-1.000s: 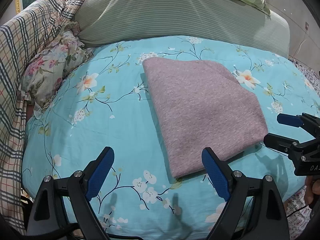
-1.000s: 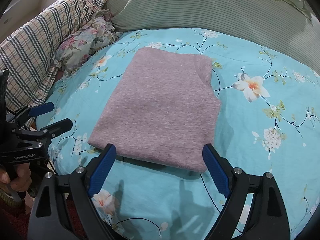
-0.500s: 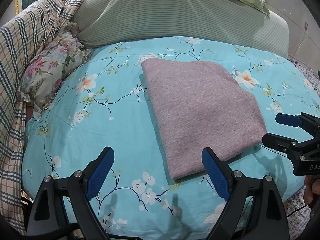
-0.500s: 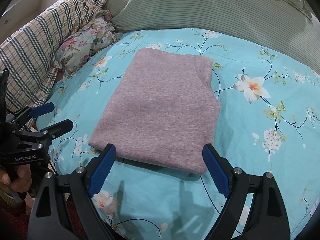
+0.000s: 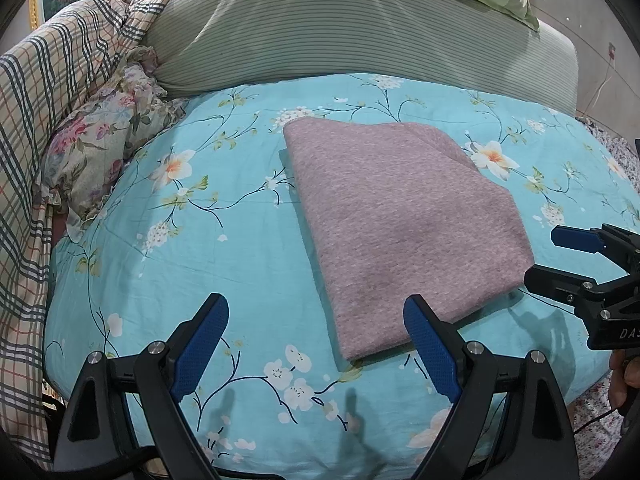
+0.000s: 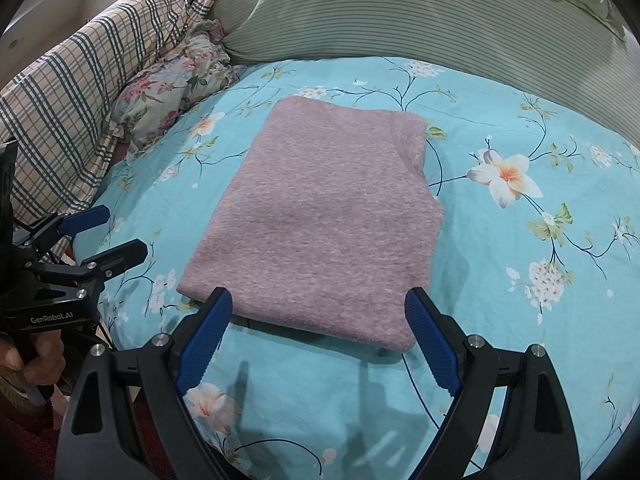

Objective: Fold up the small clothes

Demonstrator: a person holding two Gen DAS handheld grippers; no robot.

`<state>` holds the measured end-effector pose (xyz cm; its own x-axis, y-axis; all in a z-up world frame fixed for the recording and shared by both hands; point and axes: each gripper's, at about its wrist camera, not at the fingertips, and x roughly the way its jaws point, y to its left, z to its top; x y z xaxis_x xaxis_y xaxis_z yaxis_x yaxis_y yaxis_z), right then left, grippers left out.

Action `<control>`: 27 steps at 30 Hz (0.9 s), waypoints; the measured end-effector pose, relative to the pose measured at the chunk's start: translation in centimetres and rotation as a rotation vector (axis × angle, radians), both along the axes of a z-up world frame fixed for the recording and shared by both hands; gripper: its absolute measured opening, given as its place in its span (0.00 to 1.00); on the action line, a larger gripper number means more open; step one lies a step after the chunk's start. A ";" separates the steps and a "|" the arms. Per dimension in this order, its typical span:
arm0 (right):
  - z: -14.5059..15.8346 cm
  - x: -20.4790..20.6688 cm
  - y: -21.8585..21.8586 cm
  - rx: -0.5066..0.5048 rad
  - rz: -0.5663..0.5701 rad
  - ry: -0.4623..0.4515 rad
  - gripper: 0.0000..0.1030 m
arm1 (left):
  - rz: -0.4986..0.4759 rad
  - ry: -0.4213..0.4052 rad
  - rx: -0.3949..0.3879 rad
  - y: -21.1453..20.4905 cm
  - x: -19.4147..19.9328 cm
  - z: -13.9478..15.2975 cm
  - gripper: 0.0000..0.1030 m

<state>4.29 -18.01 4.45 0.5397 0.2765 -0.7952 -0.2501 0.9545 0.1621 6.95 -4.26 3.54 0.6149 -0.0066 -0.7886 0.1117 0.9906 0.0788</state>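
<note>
While grippers gape, folded garment, bedspread.

left wrist view: close above bed's near edge, tilted down, folded cloth right of centre | right wrist view: same tilt, cloth centred | shared: cloth, flowered sheet, striped pillow

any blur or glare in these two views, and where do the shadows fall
Left wrist view: sharp, no glare; fisheye bends the striped pillow and darkens the corners; soft shadows of the open left gripper fall on the floral sheet below it. Right wrist view: equally sharp; the folded pink garment casts a thin shadow along its near edge.
</note>
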 end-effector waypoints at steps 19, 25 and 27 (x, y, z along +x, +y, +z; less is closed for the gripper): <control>-0.3 0.9 -0.4 0.004 0.000 0.003 0.86 | -0.006 0.004 -0.003 0.5 0.7 -0.3 0.87; -0.5 2.1 -0.9 0.012 -0.006 0.005 0.86 | 0.014 -0.010 0.012 0.6 1.7 -0.6 0.87; -0.6 2.7 -1.1 0.008 -0.013 0.007 0.86 | 0.020 -0.007 0.008 0.7 2.2 -0.7 0.87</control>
